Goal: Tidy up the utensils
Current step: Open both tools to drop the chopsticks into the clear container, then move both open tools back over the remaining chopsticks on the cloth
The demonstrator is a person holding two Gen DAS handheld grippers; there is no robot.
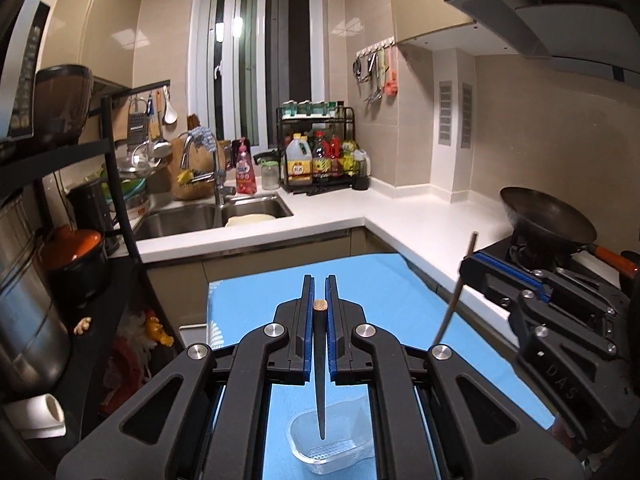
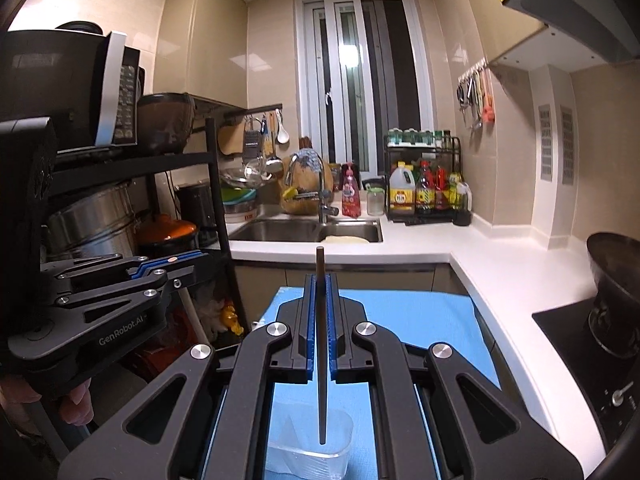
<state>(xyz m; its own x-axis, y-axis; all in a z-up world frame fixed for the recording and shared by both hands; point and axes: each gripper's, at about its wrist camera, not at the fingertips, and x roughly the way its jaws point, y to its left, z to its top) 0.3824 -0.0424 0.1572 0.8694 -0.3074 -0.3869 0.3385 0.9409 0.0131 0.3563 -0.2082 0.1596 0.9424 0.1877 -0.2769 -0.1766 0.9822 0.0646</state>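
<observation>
Blue pads lined both grippers, and each pair was pressed onto 1 dark chopstick. The left gripper [image 1: 319,292] pinched the left chopstick [image 1: 320,376] near its round top end, the stick pointing down with its tip hanging inside the clear plastic holder [image 1: 330,446]. The right gripper [image 2: 320,286] clamped the right chopstick [image 2: 321,360] lower on its shaft, so the blunt end stood above the fingers and the tip dipped just over the holder's rim, seen there as a translucent tub [image 2: 316,452].

The holder sat on a blue mat [image 1: 384,292] beside the white counter [image 1: 424,224]. The 2 grippers hung side by side, near each other but apart. A sink [image 1: 188,216] lay farther back, and a dark wok [image 1: 548,216] stood on the stove at the right.
</observation>
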